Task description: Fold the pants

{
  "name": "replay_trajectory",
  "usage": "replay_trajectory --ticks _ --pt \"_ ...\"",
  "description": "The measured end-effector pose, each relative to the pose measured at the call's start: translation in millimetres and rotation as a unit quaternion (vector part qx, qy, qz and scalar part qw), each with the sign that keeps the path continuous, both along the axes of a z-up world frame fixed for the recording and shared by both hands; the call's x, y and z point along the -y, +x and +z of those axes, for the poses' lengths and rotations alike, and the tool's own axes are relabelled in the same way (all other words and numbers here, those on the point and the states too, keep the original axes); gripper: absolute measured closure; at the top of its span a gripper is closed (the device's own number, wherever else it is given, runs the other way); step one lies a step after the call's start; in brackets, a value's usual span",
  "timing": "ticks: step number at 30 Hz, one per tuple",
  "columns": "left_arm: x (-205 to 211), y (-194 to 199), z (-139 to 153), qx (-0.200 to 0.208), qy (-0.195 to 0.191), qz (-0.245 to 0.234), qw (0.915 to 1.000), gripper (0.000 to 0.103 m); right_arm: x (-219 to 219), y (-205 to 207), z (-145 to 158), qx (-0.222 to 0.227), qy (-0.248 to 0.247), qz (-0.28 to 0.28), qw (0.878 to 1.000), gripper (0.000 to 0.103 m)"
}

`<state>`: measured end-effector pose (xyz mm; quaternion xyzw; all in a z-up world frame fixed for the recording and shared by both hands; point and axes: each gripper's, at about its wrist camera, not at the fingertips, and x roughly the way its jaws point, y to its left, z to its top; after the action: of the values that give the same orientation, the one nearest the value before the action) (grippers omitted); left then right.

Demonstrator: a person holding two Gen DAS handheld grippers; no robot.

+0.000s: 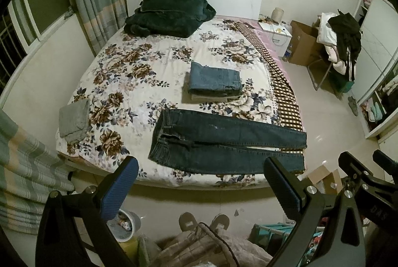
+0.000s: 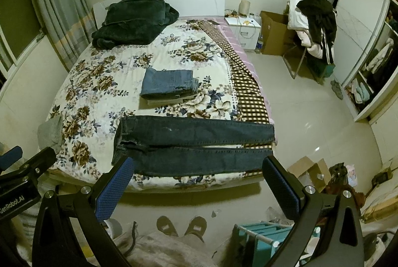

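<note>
Dark jeans [image 1: 223, 142] lying flat along the near edge of the bed [image 1: 139, 68], legs reaching toward its right edge.
Left gripper [image 1: 201, 180] and right gripper [image 2: 199, 180] are hovering above the floor, jaws spread wide, gripping nothing.

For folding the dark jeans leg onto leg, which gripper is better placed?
Probably the right gripper: open, its fingers frame the dark jeans' near leg. The left gripper, also open, sits nearer the waist.

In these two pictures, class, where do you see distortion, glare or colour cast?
Left wrist view: fisheye bows the floral-covered bed, corners vignette black. Right wrist view: yellow-green cast, small glare spots on the glossy pale floor tiles; dark blue denim jeans stay sharp.
</note>
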<state>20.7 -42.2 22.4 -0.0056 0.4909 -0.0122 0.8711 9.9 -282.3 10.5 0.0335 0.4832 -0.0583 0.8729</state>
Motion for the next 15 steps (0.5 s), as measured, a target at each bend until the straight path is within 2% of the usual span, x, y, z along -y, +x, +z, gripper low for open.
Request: replay_trajectory --ticks 3,7,11,15 --pt "1.4 6.6 -5.4 0.004 0.008 0.005 1.0000 0.000 -2.6 7.5 3.6 -0.006 0.002 -0.012 1.000 0.000" --pt "-4.9 23.7 -27.2 0.002 0.006 0.013 0.9999 0.000 1.0 22.0 -17.5 -0.011 -0.001 -0.043 0.999 0.000" --pt "-27.3 53.4 -59.0 -0.001 0.003 0.029 0.9996 0.000 18.1 47.4 -57.2 -0.017 0.003 -0.085 0.996 0.000" --pt "-37.0 102.9 -99.5 -0.016 0.003 0.064 0.9978 0.000 43.5 91.7 -114.4 -0.043 0.019 -0.119 0.992 0.000"
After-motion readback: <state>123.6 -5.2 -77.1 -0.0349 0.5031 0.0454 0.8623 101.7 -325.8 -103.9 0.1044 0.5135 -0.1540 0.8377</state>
